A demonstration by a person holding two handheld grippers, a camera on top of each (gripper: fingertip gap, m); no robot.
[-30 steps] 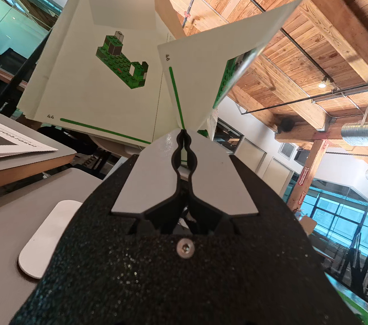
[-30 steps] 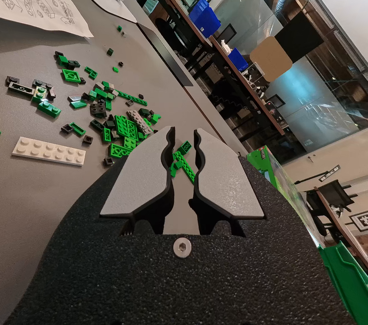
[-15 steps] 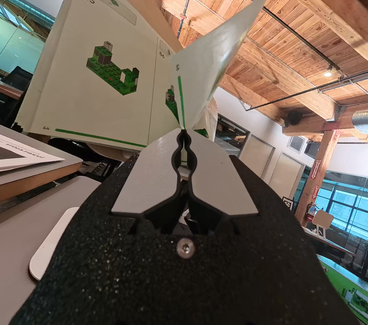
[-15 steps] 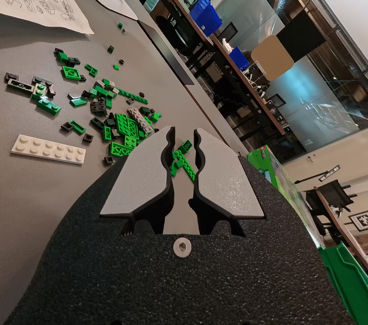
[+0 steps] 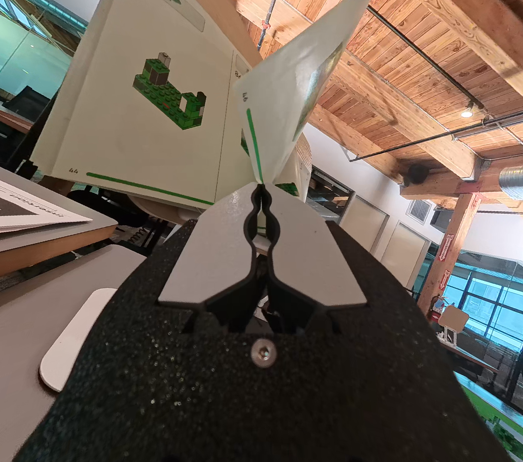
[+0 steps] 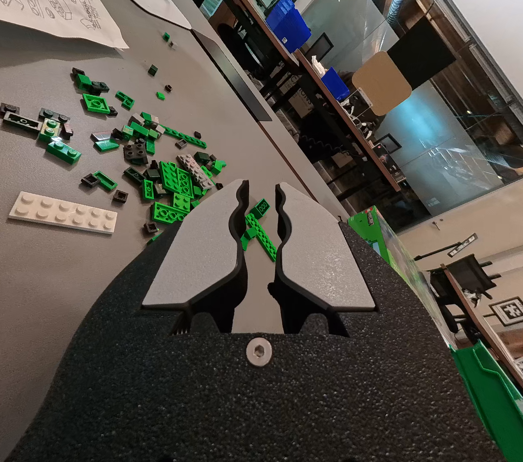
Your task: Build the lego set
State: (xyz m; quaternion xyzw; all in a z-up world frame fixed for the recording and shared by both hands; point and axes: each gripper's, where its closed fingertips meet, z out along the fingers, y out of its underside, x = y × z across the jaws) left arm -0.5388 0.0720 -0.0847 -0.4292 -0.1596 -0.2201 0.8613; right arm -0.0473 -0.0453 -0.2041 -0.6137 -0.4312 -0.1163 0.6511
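The left claw (image 5: 262, 186) pinches a raised page of the open instruction booklet (image 5: 147, 97), while the right claw (image 6: 261, 188) hangs spread above loose green bricks (image 6: 169, 182) scattered on the gray tabletop (image 6: 70, 264).

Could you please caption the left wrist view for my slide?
Left hand-held gripper pinching a page of the instruction booklet.

Booklet (image 5: 147, 108) open ahead of left claw (image 5: 261, 186), bricks (image 6: 169, 182) on table (image 6: 56, 278) left of right claw (image 6: 261, 186)
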